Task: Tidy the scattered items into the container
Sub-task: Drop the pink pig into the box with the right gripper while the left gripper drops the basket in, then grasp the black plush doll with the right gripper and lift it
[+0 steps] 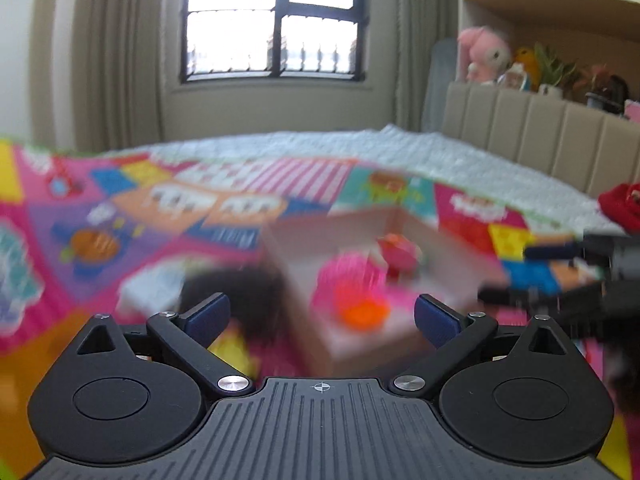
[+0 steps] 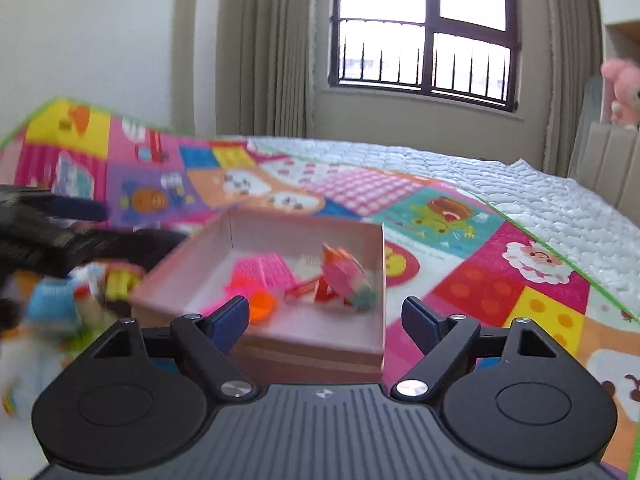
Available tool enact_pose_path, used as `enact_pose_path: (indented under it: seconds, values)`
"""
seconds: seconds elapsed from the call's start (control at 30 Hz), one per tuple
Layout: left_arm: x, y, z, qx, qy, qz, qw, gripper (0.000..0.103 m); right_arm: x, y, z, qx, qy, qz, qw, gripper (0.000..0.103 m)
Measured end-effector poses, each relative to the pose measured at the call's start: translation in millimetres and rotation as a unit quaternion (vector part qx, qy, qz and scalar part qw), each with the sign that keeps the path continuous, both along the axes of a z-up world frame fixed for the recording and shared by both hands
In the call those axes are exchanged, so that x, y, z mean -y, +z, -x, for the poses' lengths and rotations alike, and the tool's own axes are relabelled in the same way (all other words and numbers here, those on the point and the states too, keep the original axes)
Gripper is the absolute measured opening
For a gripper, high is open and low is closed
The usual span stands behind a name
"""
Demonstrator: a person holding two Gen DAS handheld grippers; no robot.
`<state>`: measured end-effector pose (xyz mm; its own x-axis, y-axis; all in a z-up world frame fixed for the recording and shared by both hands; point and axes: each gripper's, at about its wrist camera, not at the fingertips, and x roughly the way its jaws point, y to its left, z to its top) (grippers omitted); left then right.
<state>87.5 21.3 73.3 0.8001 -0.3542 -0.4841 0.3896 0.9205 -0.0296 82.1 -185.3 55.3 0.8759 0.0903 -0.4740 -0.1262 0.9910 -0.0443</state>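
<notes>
Right in the middle of the bright play mat (image 2: 472, 280): a pale pink box (image 2: 280, 344), open on top, low walls. Inside: a pink spiky toy (image 2: 264, 270), an orange cup (image 2: 263, 303), a red and white packet (image 2: 316, 290), a round pink and orange toy (image 2: 346, 276). Left gripper (image 1: 322, 316) spread wide, holding nothing. Right gripper (image 2: 326, 320) spread too, empty. More small toys (image 2: 80, 292) blurry outside, left of the box.

Bright barred window (image 2: 424, 28), beige curtains (image 2: 264, 48), white quilted bed (image 1: 360, 148), padded headboard (image 1: 540, 132)
</notes>
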Motion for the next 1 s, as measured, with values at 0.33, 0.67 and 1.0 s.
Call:
enact_pose_path:
  seconds: [0.33, 0.67, 1.0]
  values:
    - [-53.0, -30.5, 48.2, -0.057, 0.108, 0.029, 0.9921, 0.103, -34.2, 2.1, -26.2, -0.064, 0.034, -0.029, 0.997, 0.031]
    - [-74.8, -35.1, 51.2, -0.053, 0.14, 0.035, 0.9881, 0.103, -73.2, 7.1, -63.3, -0.064, 0.025, 0.008, 0.998, 0.028]
    - [-116.5, -46.0, 54.5, -0.059, 0.189, 0.041, 0.9794, 0.103, -206.5, 12.9, -91.8, -0.008, 0.137, 0.142, 0.98, 0.076]
